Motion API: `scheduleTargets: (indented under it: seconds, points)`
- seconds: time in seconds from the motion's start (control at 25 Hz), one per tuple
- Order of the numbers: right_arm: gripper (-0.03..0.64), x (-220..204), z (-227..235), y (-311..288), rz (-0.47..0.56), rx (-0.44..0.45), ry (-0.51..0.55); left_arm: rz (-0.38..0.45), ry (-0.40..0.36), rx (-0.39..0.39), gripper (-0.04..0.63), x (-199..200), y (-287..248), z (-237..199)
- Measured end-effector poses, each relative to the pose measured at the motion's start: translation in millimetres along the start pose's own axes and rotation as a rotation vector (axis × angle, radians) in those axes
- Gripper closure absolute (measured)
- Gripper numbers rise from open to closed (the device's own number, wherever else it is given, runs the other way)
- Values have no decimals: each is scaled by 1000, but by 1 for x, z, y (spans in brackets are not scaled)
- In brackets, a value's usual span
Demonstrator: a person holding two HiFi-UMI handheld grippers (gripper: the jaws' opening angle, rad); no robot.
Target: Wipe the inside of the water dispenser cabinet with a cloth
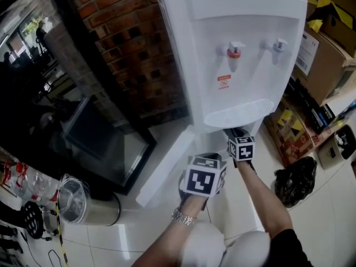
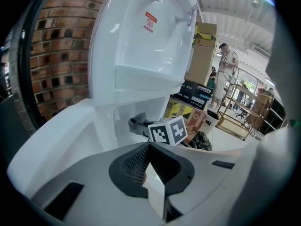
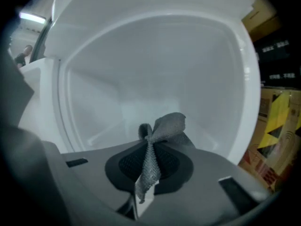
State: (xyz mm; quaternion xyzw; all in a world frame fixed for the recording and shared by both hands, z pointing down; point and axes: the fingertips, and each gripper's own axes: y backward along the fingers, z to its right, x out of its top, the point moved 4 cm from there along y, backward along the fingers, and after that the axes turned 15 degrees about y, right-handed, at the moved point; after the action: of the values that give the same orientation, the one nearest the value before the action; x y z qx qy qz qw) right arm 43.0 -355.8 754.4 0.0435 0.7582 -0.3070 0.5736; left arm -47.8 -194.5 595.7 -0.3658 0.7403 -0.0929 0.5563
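Cloth (image 3: 168, 125) clamped between fingers (image 3: 126, 166) of right gripper (image 3: 149, 153), tuft poking into cabinet (image 3: 155, 65)

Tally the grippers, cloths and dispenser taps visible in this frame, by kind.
Grippers: 2, left gripper and right gripper
Cloths: 1, grey cloth pinched in the right gripper
Taps: 2, red tap and pale tap
Total: 5

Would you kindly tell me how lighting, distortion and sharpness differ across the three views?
Head view: evenly bright, with glare on the glossy floor and a dark left side. Left gripper view: strong fisheye bends the brick wall; black corners. Right gripper view: dim and bluish inside the cabinet, whose walls look soft, while the cloth is sharp.
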Motion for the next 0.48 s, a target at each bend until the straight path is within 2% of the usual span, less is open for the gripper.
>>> scheduleTargets:
  seconds: [0.12, 0.24, 0.32, 0.48]
  points:
    - [595, -1, 23, 10, -1, -71, -5, -5, -5, -12, 594, -1, -4, 6]
    - [595, 2, 24, 13, 10, -87, -16, -9, -8, -12, 594, -2, -6, 7]
    - [595, 13, 12, 11, 40, -51, -4, -8, -10, -7, 594, -1, -6, 6]
    - [595, 36, -34, 6, 113, 82, 79, -10, -8, -3, 594, -2, -5, 3]
